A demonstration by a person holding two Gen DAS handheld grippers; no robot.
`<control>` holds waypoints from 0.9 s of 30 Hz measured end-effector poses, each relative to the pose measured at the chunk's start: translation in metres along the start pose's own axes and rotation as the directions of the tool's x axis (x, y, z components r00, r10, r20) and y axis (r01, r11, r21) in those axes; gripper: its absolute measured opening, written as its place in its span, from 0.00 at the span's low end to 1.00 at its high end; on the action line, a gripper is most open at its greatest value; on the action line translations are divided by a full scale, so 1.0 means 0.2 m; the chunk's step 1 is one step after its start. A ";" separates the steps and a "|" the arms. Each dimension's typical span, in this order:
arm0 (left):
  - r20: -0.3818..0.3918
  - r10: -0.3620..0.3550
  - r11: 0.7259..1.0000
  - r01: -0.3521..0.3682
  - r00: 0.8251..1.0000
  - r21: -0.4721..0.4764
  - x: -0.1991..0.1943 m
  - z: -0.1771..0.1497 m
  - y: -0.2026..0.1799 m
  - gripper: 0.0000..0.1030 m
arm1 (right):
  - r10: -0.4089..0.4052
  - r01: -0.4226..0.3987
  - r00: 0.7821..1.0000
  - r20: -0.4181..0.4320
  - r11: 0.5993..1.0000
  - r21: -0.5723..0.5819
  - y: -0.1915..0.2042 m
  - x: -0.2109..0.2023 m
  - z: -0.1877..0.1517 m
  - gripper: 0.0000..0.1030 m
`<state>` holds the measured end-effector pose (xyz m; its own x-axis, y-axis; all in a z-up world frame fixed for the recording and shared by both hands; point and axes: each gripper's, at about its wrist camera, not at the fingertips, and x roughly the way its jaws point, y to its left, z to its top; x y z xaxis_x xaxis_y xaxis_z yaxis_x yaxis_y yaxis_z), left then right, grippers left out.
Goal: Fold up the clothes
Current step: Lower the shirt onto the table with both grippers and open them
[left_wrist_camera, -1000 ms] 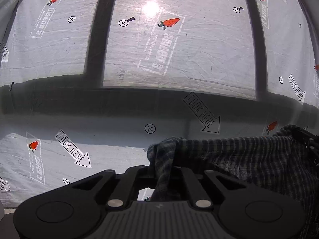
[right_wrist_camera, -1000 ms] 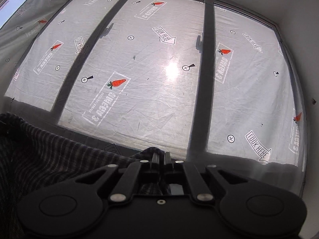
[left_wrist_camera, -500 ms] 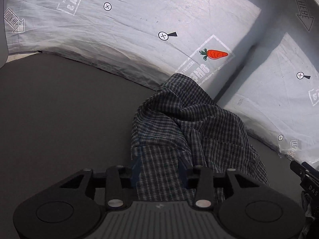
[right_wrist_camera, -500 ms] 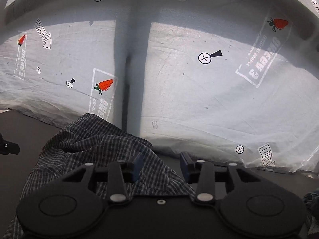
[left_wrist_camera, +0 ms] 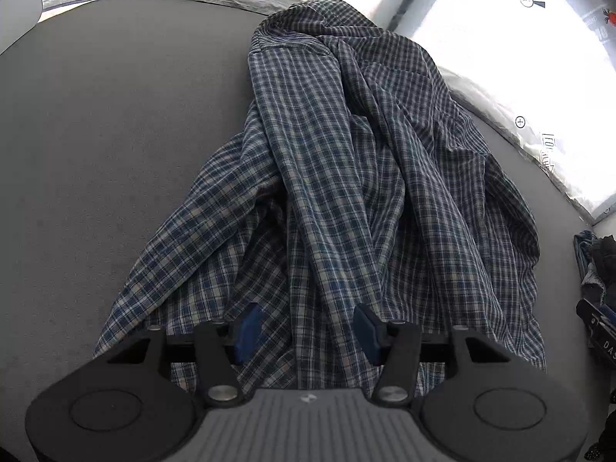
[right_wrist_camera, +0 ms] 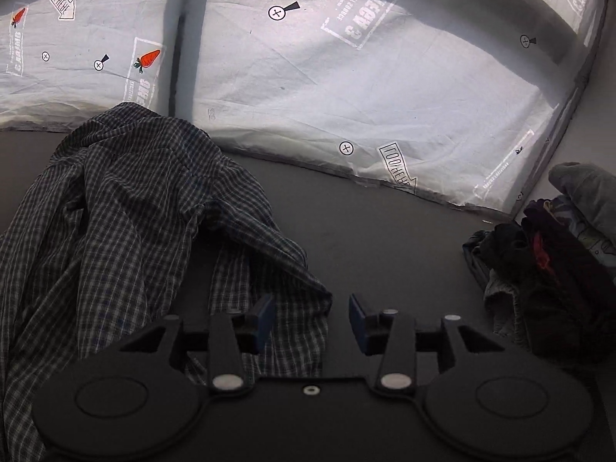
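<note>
A dark blue checked shirt point(left_wrist_camera: 338, 161) lies crumpled in long folds on the grey table point(left_wrist_camera: 115, 134). My left gripper point(left_wrist_camera: 306, 327) hangs just above the shirt's near end, jaws opening; cloth lies under the gap but the blue pads point(left_wrist_camera: 246, 323) do not press on it. In the right wrist view the same shirt point(right_wrist_camera: 115, 208) is heaped at the left, one edge reaching under the gap. My right gripper point(right_wrist_camera: 311, 317) is also opening, its pads point(right_wrist_camera: 356, 317) apart and clear of the cloth.
A pile of other dark clothes point(right_wrist_camera: 546, 261) sits at the table's right end, also seen as dark clothes point(left_wrist_camera: 596, 261) at the left view's right edge. White printed sheeting point(right_wrist_camera: 365, 77) covers the windows behind the table. Bare grey table point(right_wrist_camera: 385, 231) lies between shirt and pile.
Both grippers were shut on the raised shirt facing the window. They tipped down and dropped to the table, the jaws opened, and the shirt fell into a heap on the surface.
</note>
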<state>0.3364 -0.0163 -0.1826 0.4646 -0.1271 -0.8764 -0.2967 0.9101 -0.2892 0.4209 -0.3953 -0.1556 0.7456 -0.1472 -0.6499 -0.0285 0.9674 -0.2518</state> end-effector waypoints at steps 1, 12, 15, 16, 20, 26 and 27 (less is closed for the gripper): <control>-0.005 -0.004 1.000 0.004 1.000 0.002 0.01 -0.03 -0.01 0.53 | 0.009 -0.009 1.000 -0.025 1.000 -0.008 -0.02 -0.01 -0.07 0.43; -0.086 -0.006 1.000 0.004 0.996 -0.022 0.04 -0.12 0.00 0.56 | 0.230 -0.122 0.956 -0.180 0.875 0.469 -0.34 0.12 -0.45 0.45; -0.099 0.005 0.999 -0.008 0.995 -0.032 0.03 -0.12 0.02 0.58 | 0.261 -0.151 0.952 -0.162 0.858 0.491 -0.31 0.15 -0.47 0.46; -0.105 0.008 0.999 -0.012 0.994 -0.036 0.03 -0.12 0.03 0.58 | 0.269 -0.160 0.950 -0.156 0.852 0.498 -0.30 0.16 -0.48 0.47; -0.131 0.016 0.999 -0.022 0.991 -0.040 0.04 -0.12 0.06 0.62 | 0.287 -0.170 0.947 -0.145 0.830 0.531 -0.28 0.19 -0.47 0.52; -0.162 0.030 0.999 -0.034 0.986 -0.021 0.10 -0.09 0.04 0.63 | 0.286 -0.160 0.948 -0.137 0.803 0.574 -0.30 0.23 -0.46 0.44; -0.164 0.034 0.999 -0.037 0.986 -0.013 0.10 -0.09 0.04 0.63 | 0.282 -0.160 0.947 -0.152 0.829 0.536 -0.30 0.23 -0.45 0.40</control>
<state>0.3293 -0.0192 -0.2094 0.3105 -0.1588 -0.9372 -0.3243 0.9091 -0.2615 0.3981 -0.4783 -0.2351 0.5969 0.1016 -0.7959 0.2138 0.9359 0.2798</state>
